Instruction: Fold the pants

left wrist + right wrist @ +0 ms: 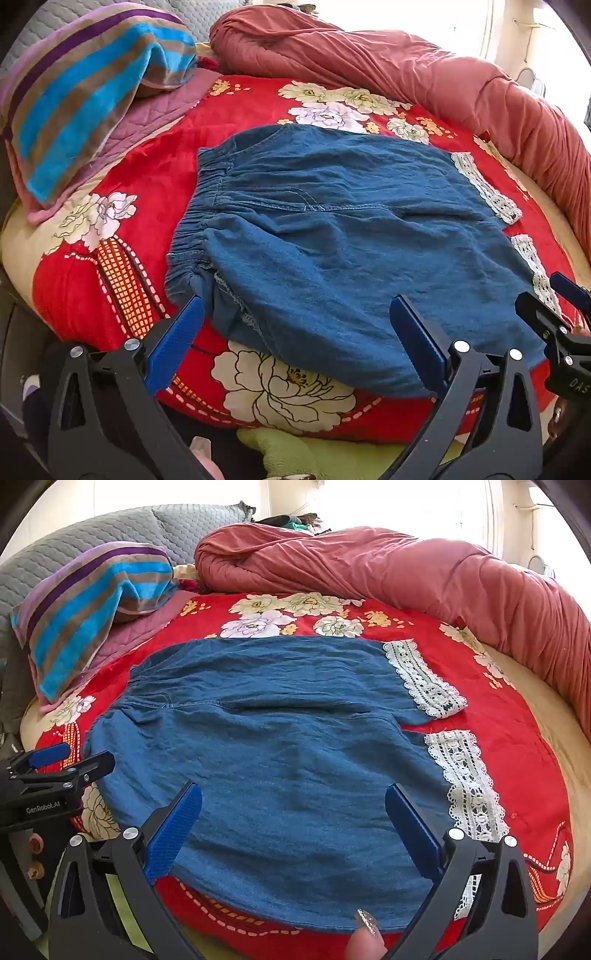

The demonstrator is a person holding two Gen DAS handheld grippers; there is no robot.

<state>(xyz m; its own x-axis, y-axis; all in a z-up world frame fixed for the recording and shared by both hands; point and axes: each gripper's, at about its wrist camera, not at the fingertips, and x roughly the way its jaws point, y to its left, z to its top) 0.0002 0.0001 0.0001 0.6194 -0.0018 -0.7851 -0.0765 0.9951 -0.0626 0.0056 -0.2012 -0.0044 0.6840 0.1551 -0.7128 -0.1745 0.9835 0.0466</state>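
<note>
Blue denim pants (332, 229) (266, 746) with an elastic waist on the left and white lace hems (465, 786) on the right lie spread flat on a red floral blanket (122, 266). My left gripper (297, 310) hovers open over the near edge by the waistband (195, 221), with nothing between its blue pads. Over the near leg my right gripper (293, 797) is open and empty too. The right gripper (565, 306) shows at the right edge of the left wrist view, and the left gripper (55, 764) at the left edge of the right wrist view.
A striped towel (85, 620) on a mauve quilted pad lies at the back left. A rolled rust-red duvet (406, 576) runs along the back and right. Grey pillows (110, 528) sit behind. A fingertip with a glittery nail (365, 926) shows at the bottom edge. Green fabric (332, 454) lies below the bed edge.
</note>
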